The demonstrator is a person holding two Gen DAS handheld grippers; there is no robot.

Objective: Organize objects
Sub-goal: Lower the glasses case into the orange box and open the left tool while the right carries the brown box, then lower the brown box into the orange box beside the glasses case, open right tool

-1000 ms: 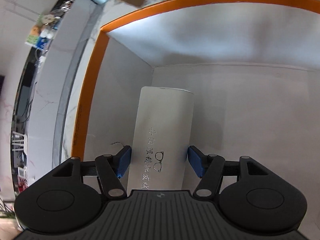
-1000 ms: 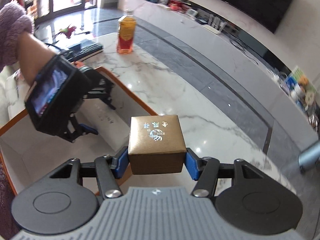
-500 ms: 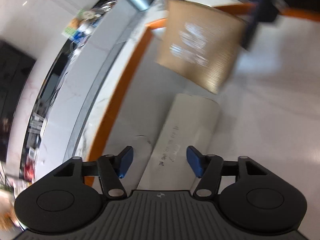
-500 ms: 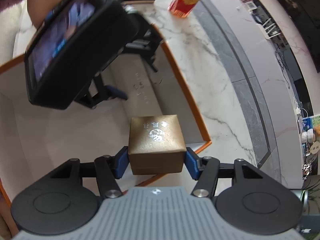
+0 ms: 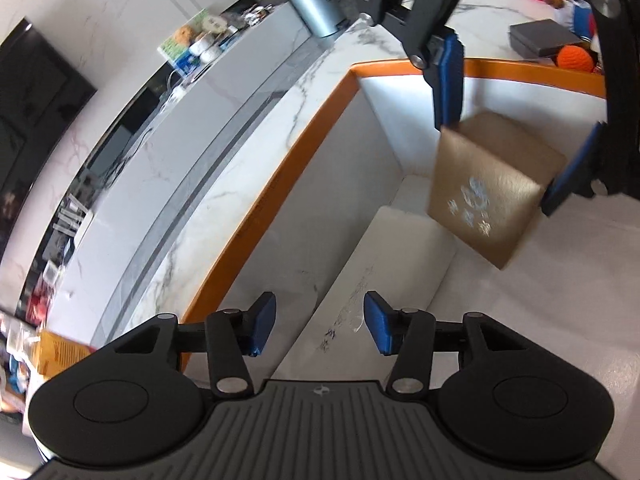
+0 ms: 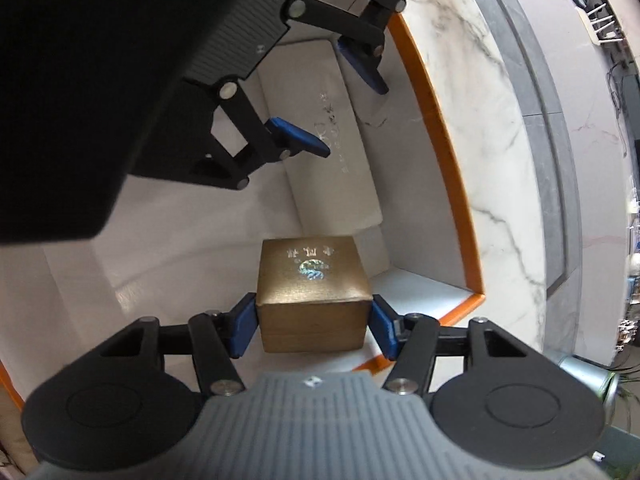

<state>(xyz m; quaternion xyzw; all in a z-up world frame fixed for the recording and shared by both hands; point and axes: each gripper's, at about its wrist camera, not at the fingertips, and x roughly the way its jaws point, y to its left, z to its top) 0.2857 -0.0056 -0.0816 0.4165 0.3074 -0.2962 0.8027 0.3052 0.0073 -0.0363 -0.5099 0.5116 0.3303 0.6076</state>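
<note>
We held the gold box [image 6: 312, 292] clamped in the right tool [image 6: 312, 326], low inside the orange-rimmed tray [image 6: 448, 152]. The left tool [image 5: 316, 324] stood apart and empty above the white case [image 5: 384, 264], which lay ahead of the box along the tray wall. We judged the tools could collide, being so near. The box might also land on the case. A metal cup [image 5: 316, 10] stood beyond the tray on the desk [image 5: 224, 168].

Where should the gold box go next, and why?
Probably straight down. The right hand-held gripper grips the gold box above the orange-rimmed box's white floor, beside the white case; the left hand-held gripper is open.
</note>
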